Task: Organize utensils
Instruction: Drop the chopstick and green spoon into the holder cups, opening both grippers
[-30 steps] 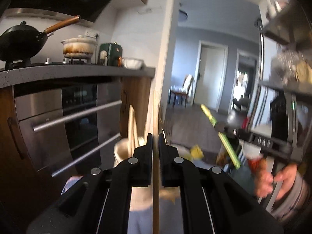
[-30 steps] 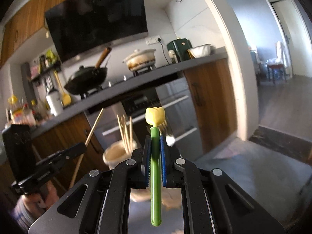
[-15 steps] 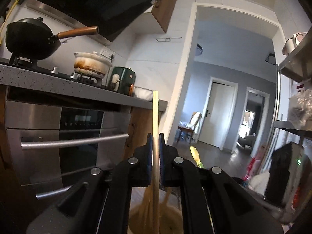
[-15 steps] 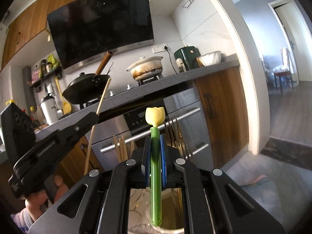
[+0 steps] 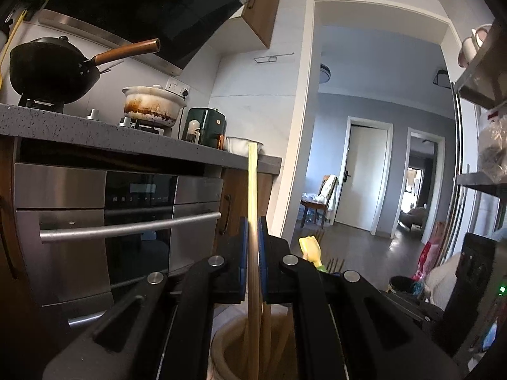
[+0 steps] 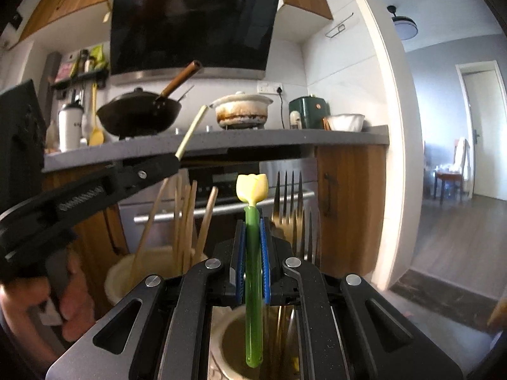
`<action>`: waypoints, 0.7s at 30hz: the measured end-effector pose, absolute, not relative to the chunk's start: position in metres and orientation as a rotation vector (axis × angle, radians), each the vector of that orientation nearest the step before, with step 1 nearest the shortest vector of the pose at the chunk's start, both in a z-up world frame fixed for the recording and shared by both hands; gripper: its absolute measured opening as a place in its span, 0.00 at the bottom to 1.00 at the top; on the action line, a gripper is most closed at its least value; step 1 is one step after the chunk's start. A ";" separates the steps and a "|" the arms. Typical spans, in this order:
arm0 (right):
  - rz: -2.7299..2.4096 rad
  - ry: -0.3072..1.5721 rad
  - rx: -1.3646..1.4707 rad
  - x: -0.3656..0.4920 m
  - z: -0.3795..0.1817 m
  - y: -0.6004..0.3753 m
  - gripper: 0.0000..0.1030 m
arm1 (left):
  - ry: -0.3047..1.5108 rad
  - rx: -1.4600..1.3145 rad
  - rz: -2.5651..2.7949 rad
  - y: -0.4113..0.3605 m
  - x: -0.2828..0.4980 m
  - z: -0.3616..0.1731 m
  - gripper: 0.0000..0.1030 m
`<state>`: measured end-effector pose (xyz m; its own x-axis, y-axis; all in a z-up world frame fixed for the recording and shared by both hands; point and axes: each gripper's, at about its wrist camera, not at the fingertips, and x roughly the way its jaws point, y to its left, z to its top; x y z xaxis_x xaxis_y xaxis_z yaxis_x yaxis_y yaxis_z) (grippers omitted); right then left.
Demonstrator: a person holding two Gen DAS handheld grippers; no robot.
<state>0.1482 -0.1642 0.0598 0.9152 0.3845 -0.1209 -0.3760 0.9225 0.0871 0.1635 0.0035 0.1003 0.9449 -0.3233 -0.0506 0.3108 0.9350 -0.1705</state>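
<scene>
Both grippers lower than a second ago, now over holders. Left gripper (image 5: pixel 252 247) clamped on chopstick (image 5: pixel 252 190) above chopstick cup (image 5: pixel 221 348). Right gripper (image 6: pixel 252 253) clamped on tulip utensil (image 6: pixel 252 253) (green handle) over fork cup (image 6: pixel 221 342).

My left gripper (image 5: pixel 252 240) is matte black plastic with blue pads on the inner faces of its fingers (image 5: pixel 242 253) and round silver screws on the angled arms behind them. My right gripper (image 6: pixel 252 247) is built the same: black body, blue pads, silver screw heads. At nine o'clock in the right view, the left one shows a coiled metal spring along its side.
</scene>
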 end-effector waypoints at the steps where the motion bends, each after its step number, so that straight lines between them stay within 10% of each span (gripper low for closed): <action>1: 0.390 0.151 0.046 0.147 0.058 -0.163 0.10 | 0.087 -0.151 -0.326 0.004 0.160 0.099 0.06; 15: 0.416 0.217 -0.034 0.126 0.055 -0.160 0.10 | 0.183 -0.109 -0.317 0.014 0.126 0.082 0.06; 21: 0.403 0.209 -0.028 0.117 0.064 -0.164 0.26 | 0.213 -0.097 -0.318 0.017 0.121 0.087 0.06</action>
<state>0.1169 -0.1641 0.0640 0.8987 0.3864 -0.2072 -0.3921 0.9198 0.0145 0.1209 0.0166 0.0872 0.9277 -0.3200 -0.1924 0.2997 0.9455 -0.1277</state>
